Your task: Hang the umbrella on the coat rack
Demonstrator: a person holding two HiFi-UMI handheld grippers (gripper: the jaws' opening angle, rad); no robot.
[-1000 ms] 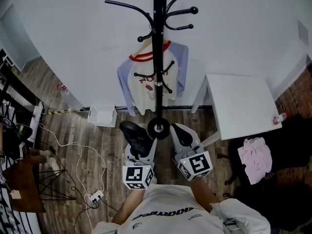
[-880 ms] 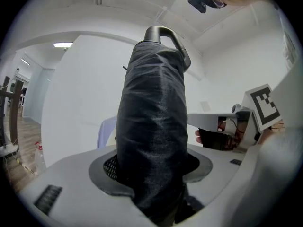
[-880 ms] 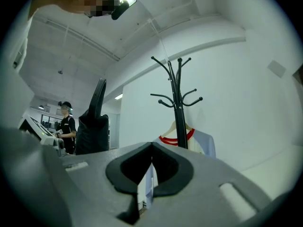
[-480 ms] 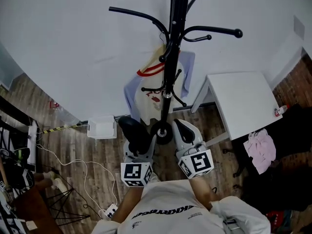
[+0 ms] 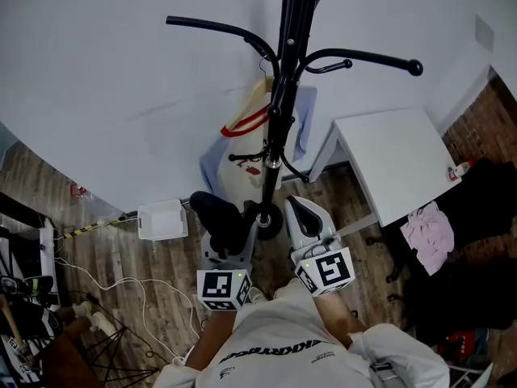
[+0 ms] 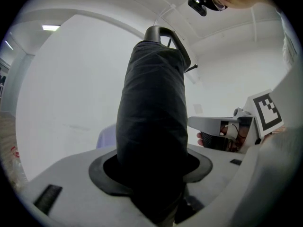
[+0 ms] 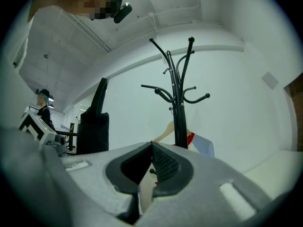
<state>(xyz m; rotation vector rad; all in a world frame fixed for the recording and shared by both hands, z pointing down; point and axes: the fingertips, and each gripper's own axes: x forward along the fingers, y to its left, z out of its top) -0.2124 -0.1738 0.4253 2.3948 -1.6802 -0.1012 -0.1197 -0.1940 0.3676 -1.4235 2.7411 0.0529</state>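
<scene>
A folded black umbrella (image 6: 151, 126) stands upright between the jaws of my left gripper (image 6: 151, 169), which is shut on it; its curved handle (image 6: 163, 32) points up. From the head view the umbrella (image 5: 216, 215) is a dark bundle above the left gripper (image 5: 226, 231), just left of the coat rack's base. The black coat rack (image 5: 279, 95) rises straight ahead, its curved hooks spreading overhead. My right gripper (image 5: 295, 210) is level beside the base, to the right, shut with nothing in it. In the right gripper view the rack (image 7: 179, 108) stands ahead of the right gripper (image 7: 151, 148).
A cream and blue shirt with red trim (image 5: 246, 140) hangs on a hanger low on the rack. A white table (image 5: 392, 164) stands to the right, a pink cloth (image 5: 426, 234) beyond it. A white box (image 5: 161, 219) and cables (image 5: 121, 285) lie on the wooden floor at left.
Both grippers and the person have come closer to the rack. Its hooks now reach overhead and its base lies between the two grippers. The umbrella stays held in the left gripper.
</scene>
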